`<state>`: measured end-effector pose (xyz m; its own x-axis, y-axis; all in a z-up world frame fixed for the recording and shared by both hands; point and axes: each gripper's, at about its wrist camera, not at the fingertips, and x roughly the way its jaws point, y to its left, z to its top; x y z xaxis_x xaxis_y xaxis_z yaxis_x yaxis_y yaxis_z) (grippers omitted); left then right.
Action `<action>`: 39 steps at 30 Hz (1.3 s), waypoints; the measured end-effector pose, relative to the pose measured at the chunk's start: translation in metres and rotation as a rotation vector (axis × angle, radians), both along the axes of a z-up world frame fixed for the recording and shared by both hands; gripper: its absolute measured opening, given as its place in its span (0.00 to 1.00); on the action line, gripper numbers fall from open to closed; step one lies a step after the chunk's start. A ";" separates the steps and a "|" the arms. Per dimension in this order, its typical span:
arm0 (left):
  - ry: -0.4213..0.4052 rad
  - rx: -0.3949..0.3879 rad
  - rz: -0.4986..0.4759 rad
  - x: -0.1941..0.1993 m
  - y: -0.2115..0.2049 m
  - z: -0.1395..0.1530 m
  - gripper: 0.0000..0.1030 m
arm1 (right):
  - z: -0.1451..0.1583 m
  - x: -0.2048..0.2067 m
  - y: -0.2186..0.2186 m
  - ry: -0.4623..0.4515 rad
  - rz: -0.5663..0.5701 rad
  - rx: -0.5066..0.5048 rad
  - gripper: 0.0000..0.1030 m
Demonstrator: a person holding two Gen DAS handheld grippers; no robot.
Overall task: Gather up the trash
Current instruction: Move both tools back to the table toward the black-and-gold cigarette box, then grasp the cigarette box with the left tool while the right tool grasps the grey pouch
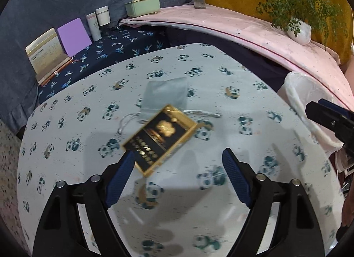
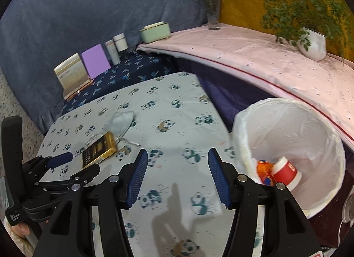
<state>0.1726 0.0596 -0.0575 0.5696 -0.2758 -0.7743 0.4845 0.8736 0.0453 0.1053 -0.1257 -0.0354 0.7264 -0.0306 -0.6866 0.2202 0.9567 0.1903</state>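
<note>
My left gripper (image 1: 178,157) stands wide open above the panda-print tablecloth (image 1: 232,80), and the black-and-gold box (image 1: 159,138) lies just ahead of its left finger (image 1: 120,179), partly over a grey drawstring pouch (image 1: 166,93). My right gripper (image 2: 178,159) is half open and empty. The white-lined bin (image 2: 309,128) sits just to its right, holding a red-and-white cup (image 2: 286,173) and an orange wrapper (image 2: 264,171).

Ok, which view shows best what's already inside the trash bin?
The right wrist view: it looks into the white-lined bin, showing a red-and-white cup and an orange wrapper at the bottom. The left wrist view catches only the bin's rim at its right edge, nothing inside.
</note>
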 end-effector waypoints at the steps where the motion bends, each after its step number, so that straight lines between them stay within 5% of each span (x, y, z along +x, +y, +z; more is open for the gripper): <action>1: -0.006 0.007 -0.006 0.004 0.004 -0.003 0.78 | -0.002 0.005 0.006 0.006 0.012 0.000 0.54; 12: 0.014 0.047 -0.094 0.042 0.020 -0.034 0.80 | -0.016 0.052 0.045 0.049 0.074 0.000 0.54; 22: 0.087 -0.018 -0.220 0.062 0.015 -0.047 0.80 | -0.026 0.080 0.059 0.080 0.088 -0.011 0.54; 32: 0.103 -0.087 -0.184 0.048 0.022 -0.042 0.61 | -0.033 0.086 0.065 0.097 0.088 -0.015 0.54; 39: 0.132 -0.149 -0.077 0.042 0.030 -0.038 0.67 | -0.035 0.082 0.065 0.099 0.086 -0.010 0.54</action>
<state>0.2148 0.0896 -0.0960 0.4390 -0.4317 -0.7880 0.5429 0.8262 -0.1502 0.1872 -0.0610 -0.0701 0.6557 0.0214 -0.7548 0.1547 0.9746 0.1621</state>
